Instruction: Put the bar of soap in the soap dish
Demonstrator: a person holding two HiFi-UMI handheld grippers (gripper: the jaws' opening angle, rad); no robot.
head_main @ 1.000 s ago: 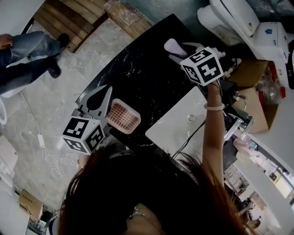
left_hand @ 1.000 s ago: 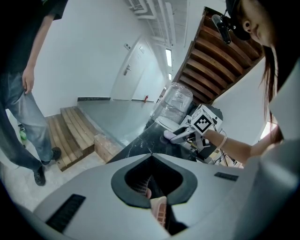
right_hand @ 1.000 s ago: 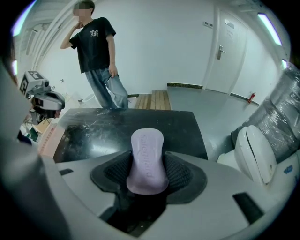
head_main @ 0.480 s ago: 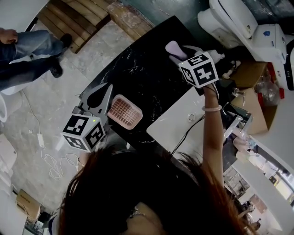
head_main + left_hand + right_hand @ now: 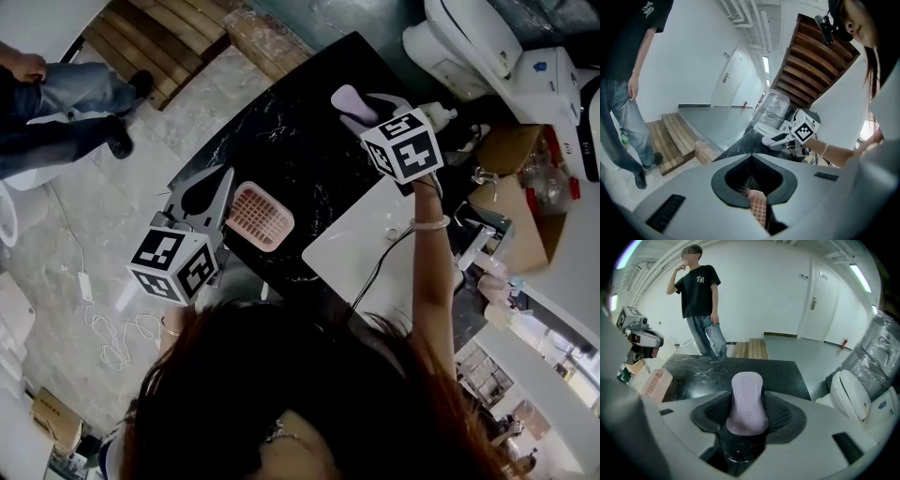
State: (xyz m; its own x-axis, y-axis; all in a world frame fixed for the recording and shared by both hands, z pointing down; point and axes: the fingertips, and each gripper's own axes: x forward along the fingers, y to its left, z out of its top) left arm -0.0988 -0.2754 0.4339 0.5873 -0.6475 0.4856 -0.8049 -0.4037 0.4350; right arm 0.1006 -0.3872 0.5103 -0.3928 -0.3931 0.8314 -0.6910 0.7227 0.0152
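Right claw: the right gripper [image 5: 748,409] has its jaws spread just wide enough to pinch the bar of soap [image 5: 747,394]. The lavender bar is squeezed on both long sides by the ribbed pads, and its far end pokes out past the tips.
Left claw: the left gripper [image 5: 751,176] has its jaws pressed together at the tips, with nothing clamped. A pink sliver of the soap dish [image 5: 258,217] shows through the slot behind the pads.
Soap dish: pink and slatted, it lies flat on the black marble table [image 5: 281,131] near the edge, just beside the left gripper's jaws.
Soap to dish: they are well apart. The soap is held over the table's far corner and the dish sits at the near side, with only open marble between them.
Around: a white slab [image 5: 361,253] lies at the table's right with a cable trailing over it. A toilet [image 5: 469,42] stands beyond the right gripper and a cardboard box [image 5: 511,192] is off to the right.
Background: wooden steps [image 5: 141,37] and a standing person [image 5: 700,301] are past the table.
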